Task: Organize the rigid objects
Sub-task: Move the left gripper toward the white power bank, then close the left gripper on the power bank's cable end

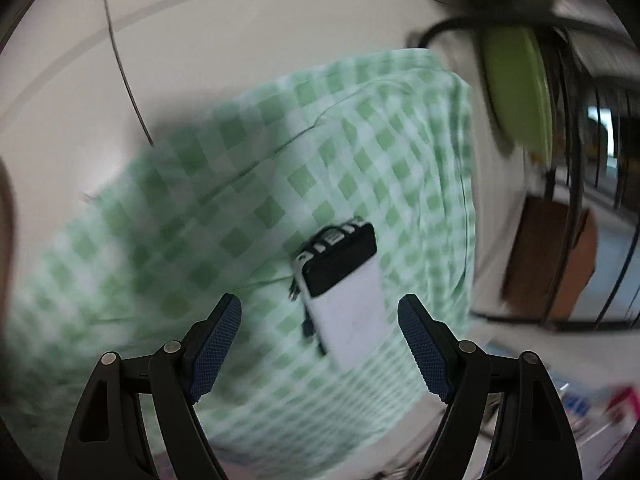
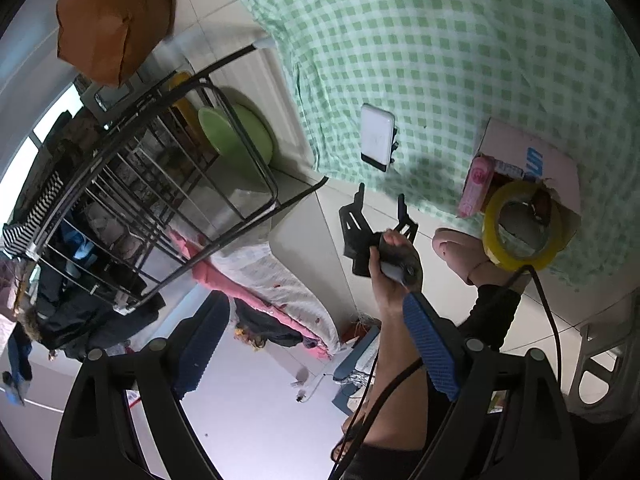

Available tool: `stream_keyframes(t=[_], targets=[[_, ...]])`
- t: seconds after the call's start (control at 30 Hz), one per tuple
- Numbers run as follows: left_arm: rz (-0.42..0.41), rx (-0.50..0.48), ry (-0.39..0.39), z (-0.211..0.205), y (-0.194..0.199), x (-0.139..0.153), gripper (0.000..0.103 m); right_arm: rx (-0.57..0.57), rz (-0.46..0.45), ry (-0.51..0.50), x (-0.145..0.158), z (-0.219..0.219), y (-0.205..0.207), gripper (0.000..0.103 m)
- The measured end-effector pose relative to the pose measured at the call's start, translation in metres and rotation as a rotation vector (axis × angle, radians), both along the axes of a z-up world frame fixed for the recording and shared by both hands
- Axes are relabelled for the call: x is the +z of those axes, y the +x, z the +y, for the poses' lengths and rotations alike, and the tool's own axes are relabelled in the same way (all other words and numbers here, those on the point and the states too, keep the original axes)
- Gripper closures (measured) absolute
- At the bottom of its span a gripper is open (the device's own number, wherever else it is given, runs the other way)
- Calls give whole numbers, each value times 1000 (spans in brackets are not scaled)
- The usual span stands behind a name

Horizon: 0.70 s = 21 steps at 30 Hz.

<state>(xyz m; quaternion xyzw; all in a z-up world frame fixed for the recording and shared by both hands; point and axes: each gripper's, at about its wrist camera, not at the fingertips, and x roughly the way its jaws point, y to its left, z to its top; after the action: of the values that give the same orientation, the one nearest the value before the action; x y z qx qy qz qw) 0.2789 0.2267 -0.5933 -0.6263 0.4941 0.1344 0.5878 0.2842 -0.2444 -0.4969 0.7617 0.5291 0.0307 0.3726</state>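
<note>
A white rectangular device with a black end (image 1: 340, 292) (image 2: 376, 136) lies flat on a green checked cloth (image 1: 240, 184) (image 2: 460, 40) spread on the floor. My left gripper (image 1: 320, 312) hangs just above it, open, with the device in line with the gap and its pads clear of it. The left wrist view is blurred. In the right wrist view a hand (image 2: 394, 264) holds that left gripper (image 2: 382, 196) at the cloth's near edge. My right gripper (image 2: 316, 320) is held back over the floor, open and empty.
An open cardboard box (image 2: 532, 160) on the cloth holds a pink pack (image 2: 476, 184), with a yellow tape roll (image 2: 520, 224) at its edge. A black wire rack (image 2: 160, 184) with a green plate (image 2: 236, 136) (image 1: 516, 88) stands beside the cloth. A brown paper bag (image 2: 112, 20) sits beyond it.
</note>
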Motion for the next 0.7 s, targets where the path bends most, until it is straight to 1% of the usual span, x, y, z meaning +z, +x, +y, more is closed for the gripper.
stream_keyframes(t=[0.07,0.13,0.17,0.2,0.27,0.33,0.4,0.47,0.57,0.7], targets=[[-33,46,-20,-1,-2,-15,23,-5,4,4,0,-2,-1,14],[-46,66,-24,-3,-3,-28,23,-1,-2,10,1,-2,0,14],[-77,86,-28,-5,-3,-31,17,2,-4,11,1,-2,0,14],[-120,111,-24,-4,-3,-32,17,6,-4,12,1,-1,-1,14],[-178,101,-33,-4,0,-36,16,14,2,18,-1,2,-1,14],[-230,48,-50,-5,5,-40,16,23,18,24,-5,4,-4,14],[-274,31,-57,-2,4,-44,15,29,34,26,-9,5,-5,14],[-316,53,-93,3,0,-51,15,32,47,27,-12,6,-6,14],[-373,91,-174,10,-8,-63,15,35,54,22,-13,8,-6,14],[-481,40,-236,16,-7,-68,15,39,60,18,-16,9,-5,14]])
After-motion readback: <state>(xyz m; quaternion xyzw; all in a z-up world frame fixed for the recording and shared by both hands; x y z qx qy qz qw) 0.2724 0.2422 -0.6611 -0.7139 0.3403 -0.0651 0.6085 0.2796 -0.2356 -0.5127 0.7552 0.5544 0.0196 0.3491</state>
